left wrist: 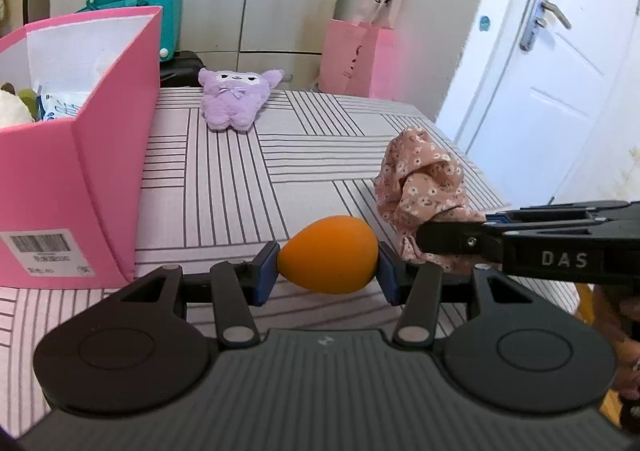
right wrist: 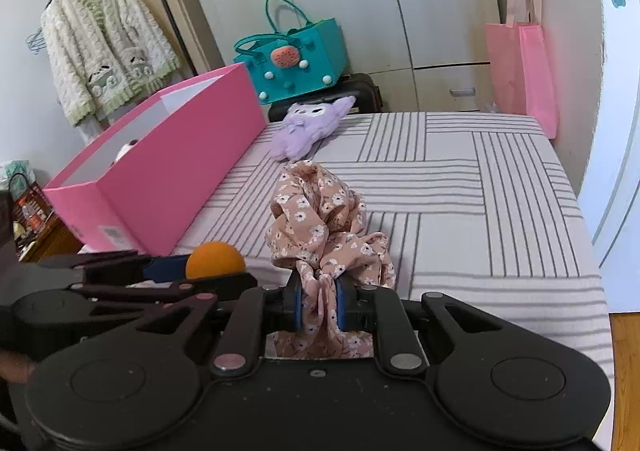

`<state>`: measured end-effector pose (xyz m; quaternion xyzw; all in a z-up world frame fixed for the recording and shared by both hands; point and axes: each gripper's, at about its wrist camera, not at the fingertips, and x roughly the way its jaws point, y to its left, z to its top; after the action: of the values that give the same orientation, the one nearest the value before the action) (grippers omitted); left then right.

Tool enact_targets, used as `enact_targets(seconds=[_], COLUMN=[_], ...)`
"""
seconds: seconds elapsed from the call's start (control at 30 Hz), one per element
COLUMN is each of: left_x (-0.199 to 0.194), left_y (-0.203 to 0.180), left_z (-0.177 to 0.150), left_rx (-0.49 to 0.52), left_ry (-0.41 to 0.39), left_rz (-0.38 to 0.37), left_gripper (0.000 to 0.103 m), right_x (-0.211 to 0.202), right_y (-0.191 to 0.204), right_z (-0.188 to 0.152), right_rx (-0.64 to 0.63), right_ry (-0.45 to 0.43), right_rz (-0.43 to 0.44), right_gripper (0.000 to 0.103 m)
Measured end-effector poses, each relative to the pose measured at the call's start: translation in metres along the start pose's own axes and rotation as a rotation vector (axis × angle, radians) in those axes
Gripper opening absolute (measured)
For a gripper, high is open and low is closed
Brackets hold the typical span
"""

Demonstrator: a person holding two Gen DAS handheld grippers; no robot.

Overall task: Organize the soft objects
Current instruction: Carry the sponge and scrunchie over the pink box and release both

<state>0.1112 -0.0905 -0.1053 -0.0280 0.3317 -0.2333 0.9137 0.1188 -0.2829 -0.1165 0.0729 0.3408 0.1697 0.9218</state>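
Closest in, the left gripper (left wrist: 328, 269) is clamped across an orange egg-shaped sponge (left wrist: 329, 260), its blue pads pressing on the narrow end and the broad end, so the soft piece is carried lengthwise and cannot roll out; just to that gripper's right, the right gripper (right wrist: 318, 305) is pinched nearly closed on a gathered fold of the floral cloth (right wrist: 326, 227), the rest of the fabric bunching up ahead of its fingers and a tail hanging below them, which is how a limp thing has to be held, by a pinch on one bundled part; in the left wrist view the right gripper (left wrist: 420, 247) reaches in from the side with the floral cloth (left wrist: 424, 191) heaped over its tip; both loads hang over the striped bed cover (right wrist: 460, 187); ahead and to the left of both tools stands the pink box (left wrist: 80, 171), open at the top with a few soft items already inside, likely the place these two are bound for; farther ahead, beyond the fingertips and near the bed's far edge, the purple plush toy (left wrist: 232, 99) lies flat, not yet collected.
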Motion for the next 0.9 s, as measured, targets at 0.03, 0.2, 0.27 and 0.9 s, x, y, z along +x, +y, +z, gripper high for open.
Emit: enact_targets(seconds=[0.03, 0.2, 0.27, 0.9], left_x=[-0.003, -0.016, -0.024, -0.109], left_y=[0.000, 0.008, 0.010, 0.078], left_z=[-0.001, -0.002, -0.001, 0.027], left_rx=[0.015, -0.006, -0.005, -0.026], left_ry=[0.001, 0.053, 0.061, 0.192], left_rz=[0.007, -0.035, -0.044, -0.168], left_gripper=[0.050, 0.050, 0.050, 0.051], right_x=[-0.004, -0.021, -0.026, -0.044], right_y=[0.003, 0.025, 0.033, 0.095], right_z=[-0.002, -0.004, -0.003, 0.033], right_rx=[-0.004, -0.064, -0.088, -0.165], right_ry=[0.005, 0.024, 0.050, 0.229], right_rz=[0.014, 0.063, 0.057, 0.255], right_gripper=[0.019, 0.019, 0.019, 0.019])
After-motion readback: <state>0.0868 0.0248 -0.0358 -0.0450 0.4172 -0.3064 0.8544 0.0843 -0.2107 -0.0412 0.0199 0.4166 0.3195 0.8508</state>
